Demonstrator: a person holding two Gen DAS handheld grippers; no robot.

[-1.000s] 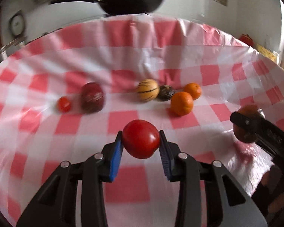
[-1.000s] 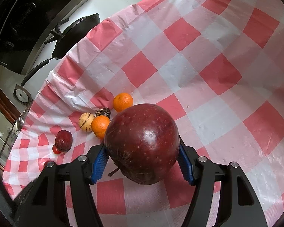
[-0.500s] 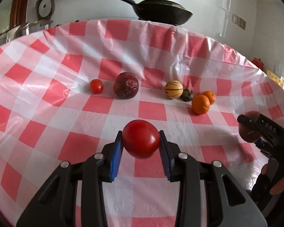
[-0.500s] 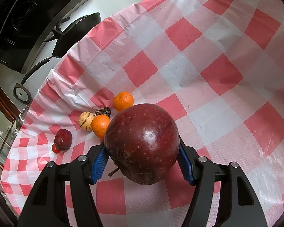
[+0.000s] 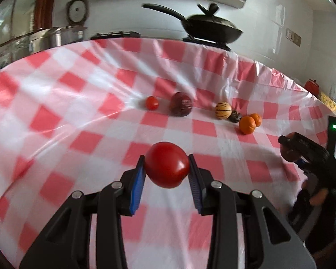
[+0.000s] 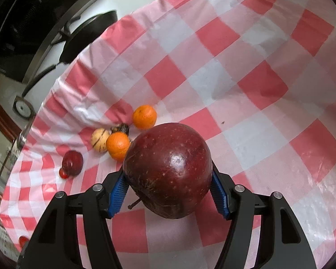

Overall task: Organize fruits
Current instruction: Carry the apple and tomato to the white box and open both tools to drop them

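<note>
My left gripper (image 5: 166,174) is shut on a red tomato (image 5: 166,164), held above the checked tablecloth (image 5: 78,116). My right gripper (image 6: 168,186) is shut on a big dark red apple (image 6: 168,170), also off the cloth; it shows at the right edge of the left wrist view (image 5: 302,148). A row of fruit lies farther back: a small tomato (image 5: 151,103), a dark red apple (image 5: 181,104), a striped yellow fruit (image 5: 223,110), a dark wrinkled fruit (image 5: 235,116) and two oranges (image 5: 247,124). The same row appears in the right wrist view, from the oranges (image 6: 144,116) to the apple (image 6: 72,162).
A black lidded pan (image 5: 210,28) stands on a stove behind the table's far edge, with a steel pot (image 5: 56,37) to its left. A red item (image 5: 311,85) sits at the far right. The cloth is rumpled along the back edge.
The left gripper has swung away with the tomato, so the fruit row looks smaller and farther off and more of the kitchen wall shows. The right gripper has kept still with its apple.
</note>
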